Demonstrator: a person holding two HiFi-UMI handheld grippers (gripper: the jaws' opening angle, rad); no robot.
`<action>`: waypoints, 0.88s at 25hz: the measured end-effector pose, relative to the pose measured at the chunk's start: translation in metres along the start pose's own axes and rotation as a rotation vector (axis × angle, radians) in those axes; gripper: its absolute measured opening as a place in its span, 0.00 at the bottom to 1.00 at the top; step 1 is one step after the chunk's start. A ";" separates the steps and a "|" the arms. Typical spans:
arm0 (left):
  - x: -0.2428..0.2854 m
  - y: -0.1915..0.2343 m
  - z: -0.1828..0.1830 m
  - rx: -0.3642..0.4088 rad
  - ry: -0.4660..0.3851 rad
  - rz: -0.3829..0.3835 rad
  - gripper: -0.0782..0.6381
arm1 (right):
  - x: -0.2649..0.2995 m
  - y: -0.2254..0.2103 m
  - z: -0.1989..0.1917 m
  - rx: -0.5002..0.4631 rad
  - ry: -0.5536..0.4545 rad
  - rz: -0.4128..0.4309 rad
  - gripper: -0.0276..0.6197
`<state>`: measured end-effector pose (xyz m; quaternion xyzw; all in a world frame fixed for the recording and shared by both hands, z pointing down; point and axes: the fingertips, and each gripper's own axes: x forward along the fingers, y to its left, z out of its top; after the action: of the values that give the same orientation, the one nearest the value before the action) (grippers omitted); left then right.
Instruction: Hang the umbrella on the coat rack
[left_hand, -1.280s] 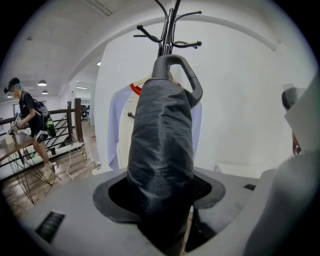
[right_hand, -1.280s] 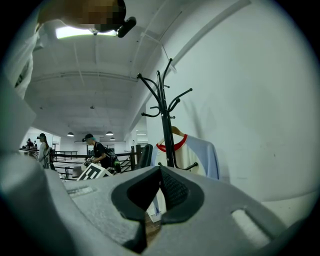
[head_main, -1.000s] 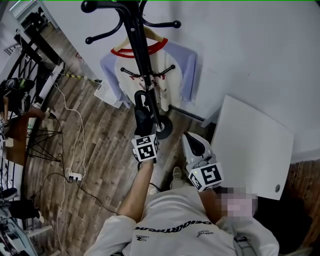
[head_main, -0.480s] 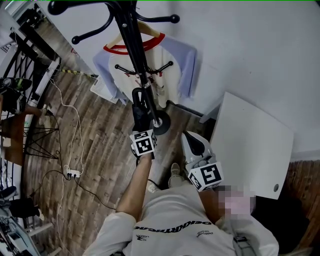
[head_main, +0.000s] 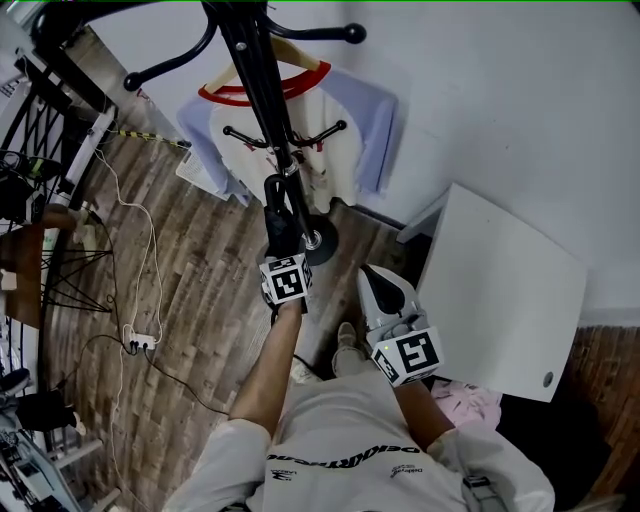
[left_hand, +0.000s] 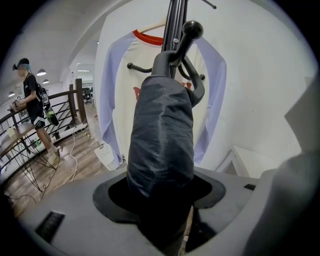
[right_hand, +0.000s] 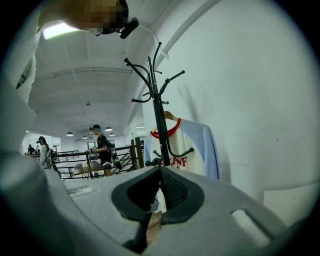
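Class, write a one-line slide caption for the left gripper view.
Left gripper grips a folded black umbrella, its handle looped over a coat rack peg.

Can't see top of black metal coat rack (head_main: 260, 90) in head view: cut by upper edge. Can't see lower end of black folded fabric umbrella (head_main: 280, 215) there either, hidden behind left gripper (head_main: 283, 250) w/ its marker cube. In left gripper view, lose umbrella's bottom in dark gap btwn jaws, plus middle of red print on cream-and-lilac raglan shirt (left_hand: 212, 100) behind it; can't read that print. Too small to tell what distant person in black (right_hand: 103, 150) holds in right gripper view.
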<state>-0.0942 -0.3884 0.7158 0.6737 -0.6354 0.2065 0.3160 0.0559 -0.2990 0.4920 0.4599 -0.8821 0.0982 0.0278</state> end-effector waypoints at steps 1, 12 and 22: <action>0.003 0.001 0.000 0.001 0.000 0.001 0.49 | 0.002 -0.001 0.000 -0.001 0.001 0.001 0.04; 0.048 0.006 0.006 0.048 0.010 0.004 0.49 | 0.016 -0.009 -0.007 0.009 0.017 0.003 0.04; 0.085 -0.006 0.027 0.044 -0.059 -0.065 0.49 | 0.019 -0.014 -0.016 0.007 0.043 -0.009 0.04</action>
<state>-0.0824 -0.4688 0.7529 0.7066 -0.6174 0.1900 0.2889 0.0562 -0.3189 0.5121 0.4615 -0.8790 0.1108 0.0455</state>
